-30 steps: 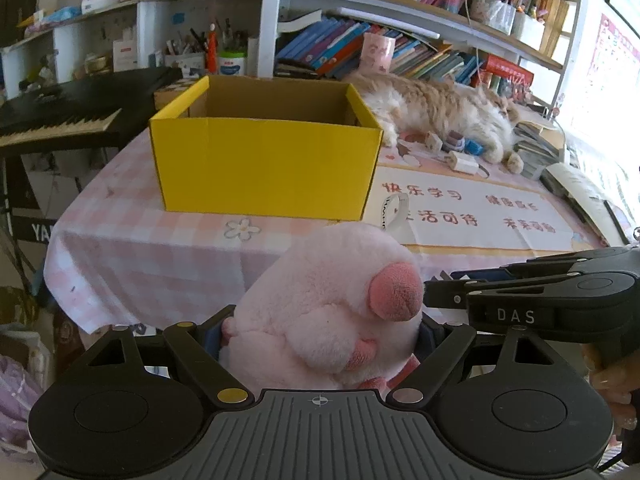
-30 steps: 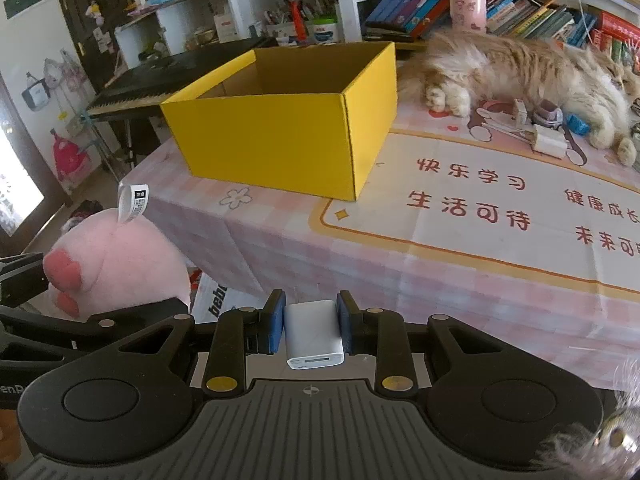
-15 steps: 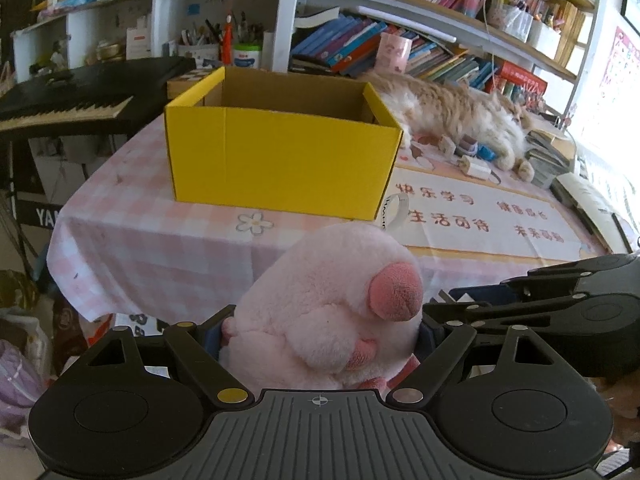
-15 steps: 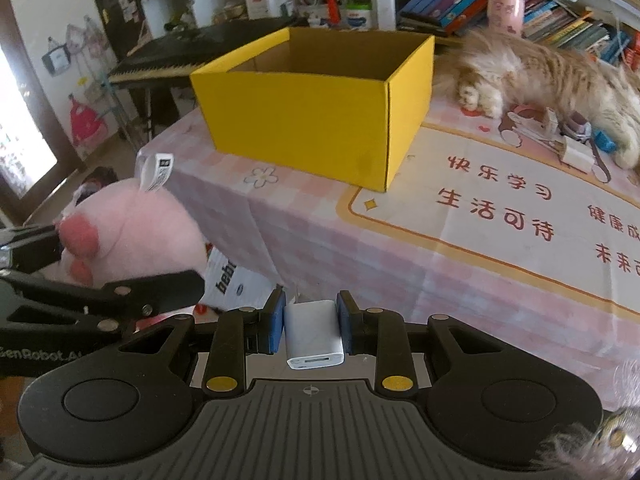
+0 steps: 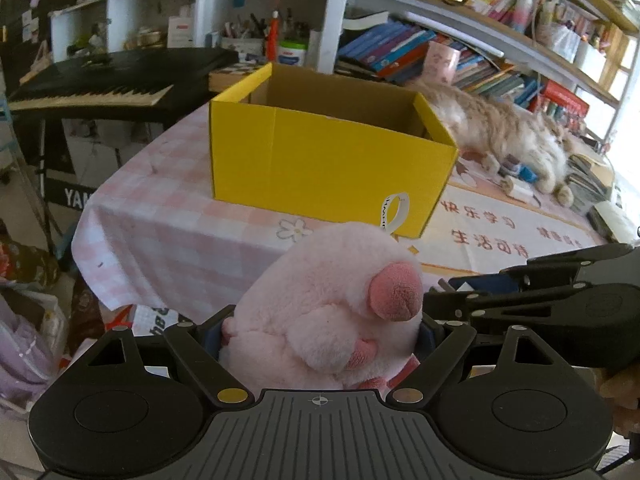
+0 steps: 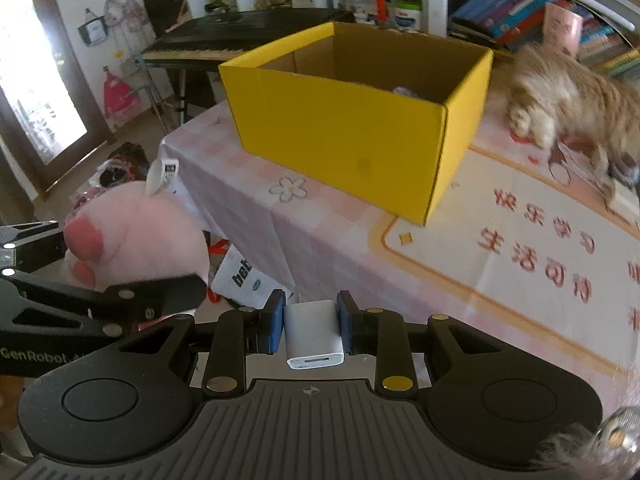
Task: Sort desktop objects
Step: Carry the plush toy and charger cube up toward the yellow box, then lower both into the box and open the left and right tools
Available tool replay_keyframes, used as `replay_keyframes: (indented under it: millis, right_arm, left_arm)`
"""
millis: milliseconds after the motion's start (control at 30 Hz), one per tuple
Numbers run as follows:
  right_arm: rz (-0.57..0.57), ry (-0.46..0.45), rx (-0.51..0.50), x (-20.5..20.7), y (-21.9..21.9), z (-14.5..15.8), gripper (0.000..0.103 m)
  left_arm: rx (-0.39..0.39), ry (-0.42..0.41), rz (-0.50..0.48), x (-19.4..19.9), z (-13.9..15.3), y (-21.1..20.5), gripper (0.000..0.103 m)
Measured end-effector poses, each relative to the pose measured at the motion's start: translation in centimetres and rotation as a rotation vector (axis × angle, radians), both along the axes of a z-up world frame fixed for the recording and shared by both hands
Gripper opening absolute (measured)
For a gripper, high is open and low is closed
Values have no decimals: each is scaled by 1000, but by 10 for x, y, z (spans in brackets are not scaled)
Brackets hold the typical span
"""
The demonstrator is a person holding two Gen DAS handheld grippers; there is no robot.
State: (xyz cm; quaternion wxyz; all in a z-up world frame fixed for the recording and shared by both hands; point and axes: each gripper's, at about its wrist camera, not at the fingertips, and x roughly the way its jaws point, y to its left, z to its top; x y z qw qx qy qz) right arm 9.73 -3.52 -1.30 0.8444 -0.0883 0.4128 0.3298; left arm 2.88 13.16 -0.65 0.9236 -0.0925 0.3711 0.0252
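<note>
While my left gripper hangs short of the table edge, its fingers are clamped wide around a pink plush toy, pads pressing into the soft sides, a white loop tag sticking up from the top of it. Over on my right gripper, the blue pads are squeezed tight on a small white charger, its slot end facing back toward me. Both loads are in the air, off the near edge of the table, the toy low and to the left of the charger. Ahead on the pink checked cloth sits the yellow box, open at the top, brown inside, with something pale showing low in its far corner, too small to name. Beyond the box a fluffy cat lies stretched on the table, with a few small white things just beside its paws. A black keyboard stands off to the left, and book-filled shelves run along the back
</note>
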Motion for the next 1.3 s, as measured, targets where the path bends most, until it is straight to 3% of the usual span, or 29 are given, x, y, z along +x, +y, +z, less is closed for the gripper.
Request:
replay_keyframes:
  millis: [200,300,567,733,900,1100,1300]
  right_arm:
    - [43,-90,-2,17,4,10,25]
    - [42,-177,29,27,1,24,25]
    - [24,-304,128,77,-4,66,25]
    - [13,-359,147,119,-5,80,25]
    - [-9,-354,141,158,-3,82,25]
    - [-42,-335,153,201,-1,83,25]
    - [-20,-307,161,228,9,81,25]
  left_arm:
    - [6,-43,40,23,11,7,87]
    - [24,-90,51,39,22,13,87]
    - [94,-227,43,94,56,14,87]
    - [149,-250,34,135,61,12,87]
    - [197,-299,11,161,69,8,87]
    - [253,-215,-43,198,50,-2,87]
    - [249,-106,-132,215,22,-22,87]
